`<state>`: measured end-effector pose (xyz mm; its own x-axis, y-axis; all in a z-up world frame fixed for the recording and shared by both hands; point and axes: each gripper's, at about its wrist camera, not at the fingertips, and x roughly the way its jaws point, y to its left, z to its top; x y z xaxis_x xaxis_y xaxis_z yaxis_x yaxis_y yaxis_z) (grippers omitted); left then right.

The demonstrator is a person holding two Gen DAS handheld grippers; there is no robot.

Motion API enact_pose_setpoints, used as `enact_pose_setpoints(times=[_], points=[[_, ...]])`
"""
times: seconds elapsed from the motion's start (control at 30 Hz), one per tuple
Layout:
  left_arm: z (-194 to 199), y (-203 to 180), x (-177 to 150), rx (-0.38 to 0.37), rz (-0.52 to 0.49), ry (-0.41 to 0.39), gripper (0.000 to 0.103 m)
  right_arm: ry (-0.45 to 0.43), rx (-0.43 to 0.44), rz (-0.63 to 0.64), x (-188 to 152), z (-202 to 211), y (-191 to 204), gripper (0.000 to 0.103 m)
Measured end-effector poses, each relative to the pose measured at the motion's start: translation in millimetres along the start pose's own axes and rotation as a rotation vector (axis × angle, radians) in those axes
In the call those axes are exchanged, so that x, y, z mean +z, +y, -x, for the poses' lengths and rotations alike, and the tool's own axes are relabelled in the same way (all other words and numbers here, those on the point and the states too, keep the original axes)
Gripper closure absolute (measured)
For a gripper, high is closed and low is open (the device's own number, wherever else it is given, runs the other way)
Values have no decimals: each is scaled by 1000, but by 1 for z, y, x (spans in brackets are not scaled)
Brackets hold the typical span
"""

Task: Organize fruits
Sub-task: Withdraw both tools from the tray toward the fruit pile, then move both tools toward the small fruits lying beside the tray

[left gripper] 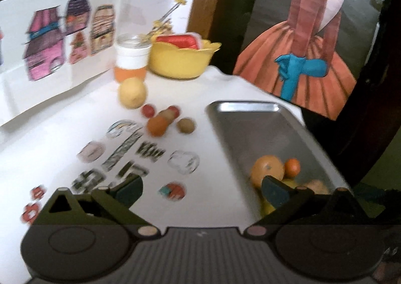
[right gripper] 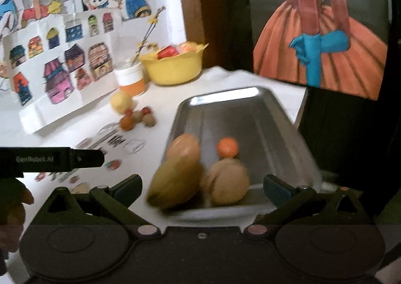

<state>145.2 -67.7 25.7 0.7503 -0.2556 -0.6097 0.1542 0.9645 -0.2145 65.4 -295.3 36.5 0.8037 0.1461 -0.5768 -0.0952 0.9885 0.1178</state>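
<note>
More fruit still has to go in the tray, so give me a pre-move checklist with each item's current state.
1. Left gripper open and empty: ok.
2. Right gripper open and empty: ok.
3. Metal tray has free room at its far end: ok.
4. Fruits in the tray settled, small orange included: cannot tell, picture blurred.
5. Lemon and small fruits still on the table, unobstructed: ok.
6. Jar stands close behind the lemon: not ok, approach carefully.
</note>
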Motion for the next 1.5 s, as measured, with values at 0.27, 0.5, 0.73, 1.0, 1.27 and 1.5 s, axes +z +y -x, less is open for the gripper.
enact_pose_setpoints(times=[0.27,0.5,0.73,1.0,1.27,1.5], points=[[43,35,-17,65,13,-8,1,21,35,-1,-4,26,32,1],[90,74,-23,130,41,-63,1,-30,89,39,6,64,68,1],[142,103,-30,186,46,-129,1,-112,140,132,30,122,98,1],[197,104,-17,204,-14,-244,0,-188,160,226,90,181,116,1],[205,93,15,185,-53,-304,0,-210,133,306,157,188,125,1],[173,93,52,171,-30,-263,0,-163,130,368,202,136,123,1]])
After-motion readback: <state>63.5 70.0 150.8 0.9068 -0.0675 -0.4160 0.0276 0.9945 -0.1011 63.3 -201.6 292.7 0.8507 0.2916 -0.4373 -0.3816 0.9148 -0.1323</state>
